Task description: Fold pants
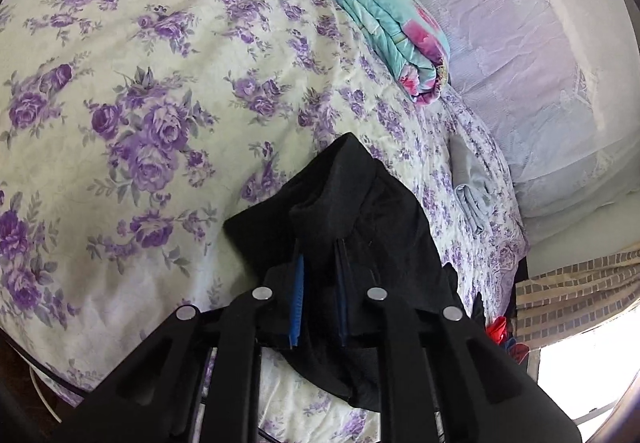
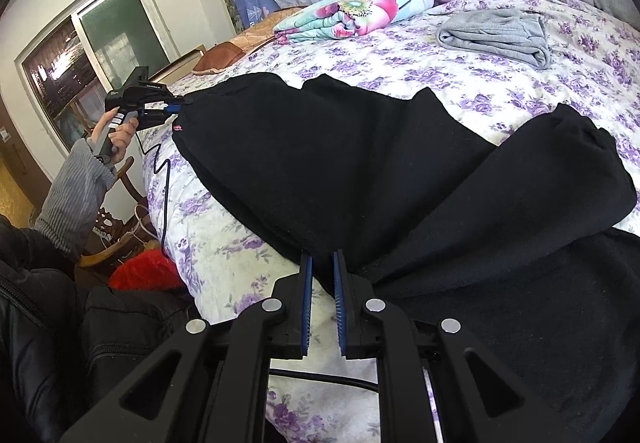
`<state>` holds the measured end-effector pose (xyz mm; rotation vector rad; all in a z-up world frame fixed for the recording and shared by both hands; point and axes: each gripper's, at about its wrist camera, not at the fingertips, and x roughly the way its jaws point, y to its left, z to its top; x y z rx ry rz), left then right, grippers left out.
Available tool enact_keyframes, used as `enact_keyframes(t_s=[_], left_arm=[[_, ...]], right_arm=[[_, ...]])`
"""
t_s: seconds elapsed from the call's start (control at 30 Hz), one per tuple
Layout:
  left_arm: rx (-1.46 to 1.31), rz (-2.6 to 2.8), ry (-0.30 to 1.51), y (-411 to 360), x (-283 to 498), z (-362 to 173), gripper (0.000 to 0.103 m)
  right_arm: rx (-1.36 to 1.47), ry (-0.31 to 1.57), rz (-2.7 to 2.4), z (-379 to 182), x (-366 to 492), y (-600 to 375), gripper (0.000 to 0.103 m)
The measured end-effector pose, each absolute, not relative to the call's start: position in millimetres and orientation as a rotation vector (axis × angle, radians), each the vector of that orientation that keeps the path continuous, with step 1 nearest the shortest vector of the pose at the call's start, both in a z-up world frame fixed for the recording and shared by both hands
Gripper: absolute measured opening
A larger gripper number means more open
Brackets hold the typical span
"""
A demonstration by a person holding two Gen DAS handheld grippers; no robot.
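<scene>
left hand-held gripper (image 1: 320, 259) clamped on black pants (image 2: 320, 163) | right hand-held gripper (image 2: 322, 263) nearly together, pinching pants edge

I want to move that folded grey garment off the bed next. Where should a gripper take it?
Judging by its pose, grip the grey garment at its rounded folded end, nearest the bed's right side, coming in low and level over the floral bedspread. The layers meet there, so one pinch likely catches them all.
</scene>
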<state>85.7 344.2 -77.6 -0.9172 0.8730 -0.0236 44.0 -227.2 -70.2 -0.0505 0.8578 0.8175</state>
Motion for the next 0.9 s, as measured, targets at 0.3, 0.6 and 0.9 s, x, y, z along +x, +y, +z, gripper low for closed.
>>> enact_keyframes(t_s=[0.3, 0.6, 0.9], left_arm=[[-0.984, -0.031, 0.900, 362, 79, -107, 0.014], [-0.818, 0.161, 0.817, 346, 45, -71, 0.042], [-0.416, -0.051, 0.670, 220, 47, 5, 0.084]], right_arm=[[-0.033, 0.925, 0.844, -90, 44, -221, 0.012], [0.031, 0.935, 0.899, -93, 44, -226, 0.038], [0.025, 0.737, 0.778, -22, 23, -260, 0.071]])
